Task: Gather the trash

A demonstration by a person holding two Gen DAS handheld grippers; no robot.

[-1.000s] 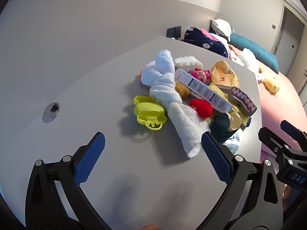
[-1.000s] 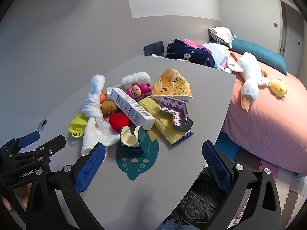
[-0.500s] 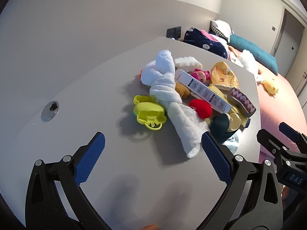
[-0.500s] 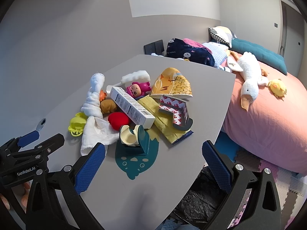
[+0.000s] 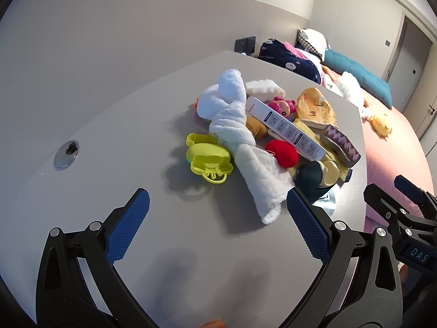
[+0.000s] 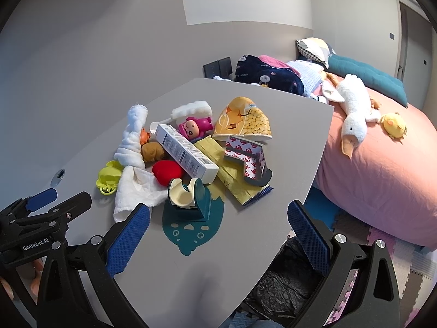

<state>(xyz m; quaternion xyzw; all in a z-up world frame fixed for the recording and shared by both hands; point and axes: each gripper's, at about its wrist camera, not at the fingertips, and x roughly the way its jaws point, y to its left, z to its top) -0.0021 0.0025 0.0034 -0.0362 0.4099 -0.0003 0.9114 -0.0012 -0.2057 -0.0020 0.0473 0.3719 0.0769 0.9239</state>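
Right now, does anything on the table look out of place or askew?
Yes. The yellow packet sticks out past the table edge, above the black bin bag, and the white box lies slanted across the pile.

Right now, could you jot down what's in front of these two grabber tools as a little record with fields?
Setting: grey table beside a bed with a pink cover
Pile on table: white towel, long white box, red ball, yellow-green toy, pink doll, yellow paper bag
Left gripper: fingers open, holding nothing, short of the pile
Right gripper: fingers open, holding nothing
Bin: black bag on the floor below the table edge
Task state: nothing picked up yet
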